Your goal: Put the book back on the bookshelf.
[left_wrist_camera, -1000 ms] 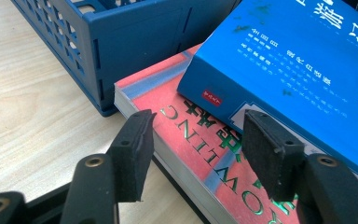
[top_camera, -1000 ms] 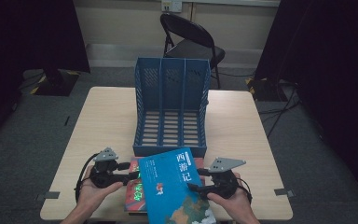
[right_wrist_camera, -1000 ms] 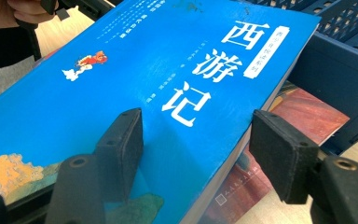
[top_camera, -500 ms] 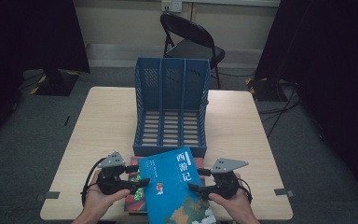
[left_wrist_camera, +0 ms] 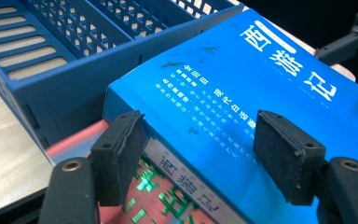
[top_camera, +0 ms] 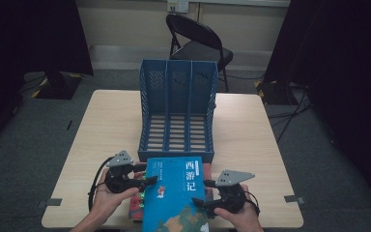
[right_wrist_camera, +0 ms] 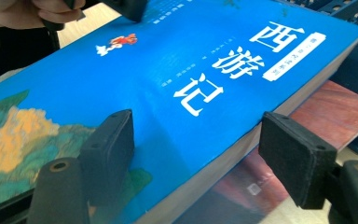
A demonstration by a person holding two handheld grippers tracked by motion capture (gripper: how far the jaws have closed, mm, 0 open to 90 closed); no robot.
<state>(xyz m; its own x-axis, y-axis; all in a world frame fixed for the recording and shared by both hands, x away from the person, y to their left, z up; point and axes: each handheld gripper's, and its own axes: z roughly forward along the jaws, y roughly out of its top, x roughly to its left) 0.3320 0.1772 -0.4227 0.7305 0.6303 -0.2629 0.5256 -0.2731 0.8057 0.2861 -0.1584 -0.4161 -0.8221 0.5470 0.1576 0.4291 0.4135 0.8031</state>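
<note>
A blue book (top_camera: 174, 188) with white characters lies on a red book (top_camera: 136, 209) at the table's front edge. My left gripper (top_camera: 147, 181) reaches in at its left side. In the left gripper view the left gripper (left_wrist_camera: 200, 154) straddles the spine corner of the blue book (left_wrist_camera: 242, 79); its jaws have just been closing a little, with one pad beside the spine and one over the cover. My right gripper (top_camera: 200, 200) is at the book's right side. The right gripper (right_wrist_camera: 200, 154) has just been opening, one pad over the cover (right_wrist_camera: 177, 70), the other clear of the page edge.
A blue three-slot file rack (top_camera: 176, 116) lies on the wooden table (top_camera: 101, 125) just behind the books, its slots facing up. A black folding chair (top_camera: 198, 43) stands beyond the far edge. The red book (right_wrist_camera: 317, 107) shows under the blue one.
My left hand has moved right, from beside the books to the blue book's left edge, so its jaws now straddle the spine. The right hand has stayed in place.
</note>
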